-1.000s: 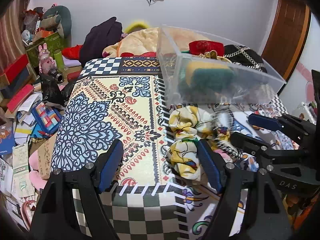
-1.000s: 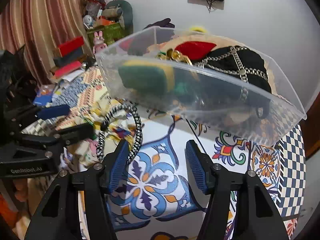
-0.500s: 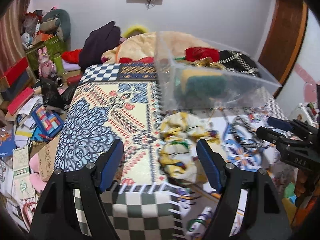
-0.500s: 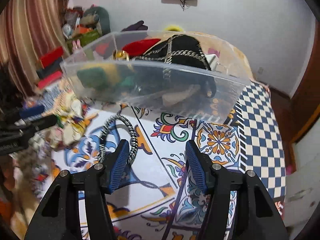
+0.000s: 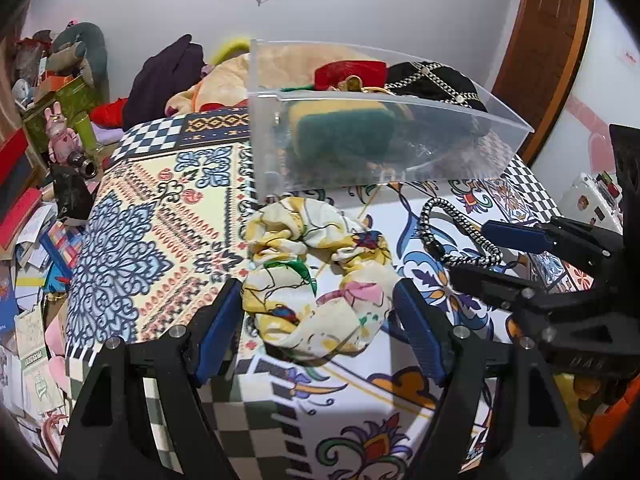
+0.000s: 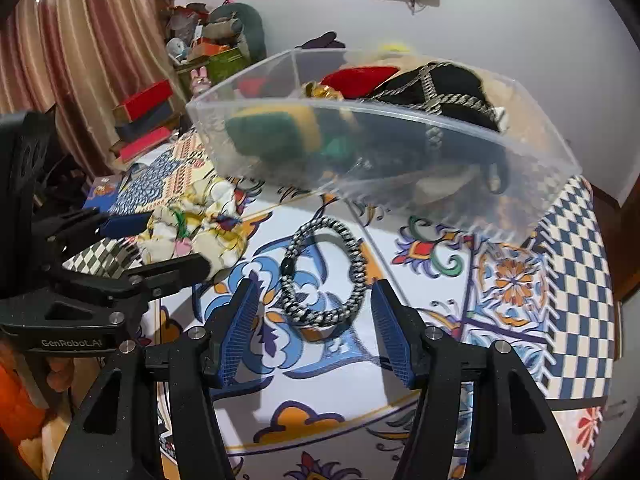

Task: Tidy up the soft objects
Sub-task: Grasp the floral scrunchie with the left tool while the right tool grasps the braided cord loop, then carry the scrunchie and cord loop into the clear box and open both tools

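A yellow floral scrunchie (image 5: 316, 284) lies on the patterned tablecloth (image 5: 160, 220), between the fingers of my open left gripper (image 5: 320, 332); it also shows in the right wrist view (image 6: 196, 224). A black-and-white braided hair band (image 6: 324, 272) lies flat between the fingers of my open right gripper (image 6: 316, 336); it also shows in the left wrist view (image 5: 456, 236). Behind both stands a clear plastic bin (image 5: 400, 160), also in the right wrist view (image 6: 380, 160), holding a green-and-yellow soft item (image 5: 340, 132), a red item (image 5: 348, 74) and a black chain-trimmed item (image 5: 432, 80).
Beyond the table's far end lie a beige plush pile (image 5: 224, 84) and dark clothing (image 5: 164, 76). Boxes, books and toys (image 5: 52, 128) crowd the floor at left. A wooden door (image 5: 540, 52) is at the right. The table's near edge (image 5: 320, 400) lies just under my left gripper.
Both grippers have swung back and closed in: the scrunchie now sits between my left fingers and the braided band between my right fingers. Both stay open.
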Action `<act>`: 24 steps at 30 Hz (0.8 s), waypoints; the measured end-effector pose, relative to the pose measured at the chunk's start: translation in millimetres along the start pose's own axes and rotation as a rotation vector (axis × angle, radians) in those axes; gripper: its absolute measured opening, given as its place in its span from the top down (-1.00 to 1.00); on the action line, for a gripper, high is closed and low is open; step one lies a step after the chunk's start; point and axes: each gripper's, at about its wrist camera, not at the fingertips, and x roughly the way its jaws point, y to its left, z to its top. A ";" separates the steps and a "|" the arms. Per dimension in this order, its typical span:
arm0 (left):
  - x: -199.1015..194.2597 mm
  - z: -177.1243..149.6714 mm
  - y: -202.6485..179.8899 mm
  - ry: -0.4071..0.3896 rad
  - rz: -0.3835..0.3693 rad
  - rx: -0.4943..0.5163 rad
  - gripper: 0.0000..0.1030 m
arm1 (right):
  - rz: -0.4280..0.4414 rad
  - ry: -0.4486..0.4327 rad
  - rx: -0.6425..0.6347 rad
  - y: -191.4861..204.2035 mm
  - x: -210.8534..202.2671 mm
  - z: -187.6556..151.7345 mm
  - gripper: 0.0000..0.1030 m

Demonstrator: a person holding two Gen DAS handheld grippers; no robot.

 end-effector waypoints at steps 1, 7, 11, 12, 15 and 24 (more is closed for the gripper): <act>1.7 0.8 -1.0 -0.002 0.001 0.005 -0.47 | -0.007 -0.004 -0.006 2.3 -1.7 -4.6 -0.06; 4.8 1.9 -13.0 -0.024 0.007 0.046 0.09 | -0.042 -0.021 -0.021 7.4 0.8 0.2 0.62; 0.4 -0.1 -16.2 -0.025 -0.015 0.058 0.45 | -0.033 -0.026 -0.014 1.3 -4.5 -1.0 0.70; -1.9 -0.6 -16.5 -0.030 -0.019 0.057 0.49 | -0.029 -0.028 -0.011 -0.1 -6.6 -2.1 0.71; -16.3 -0.5 -18.8 -0.069 -0.018 0.063 0.51 | -0.029 -0.046 -0.010 -2.6 -15.5 -1.8 0.72; -53.1 22.1 -19.6 -0.183 -0.035 0.055 0.51 | -0.042 -0.185 0.016 -10.6 -59.9 14.7 0.72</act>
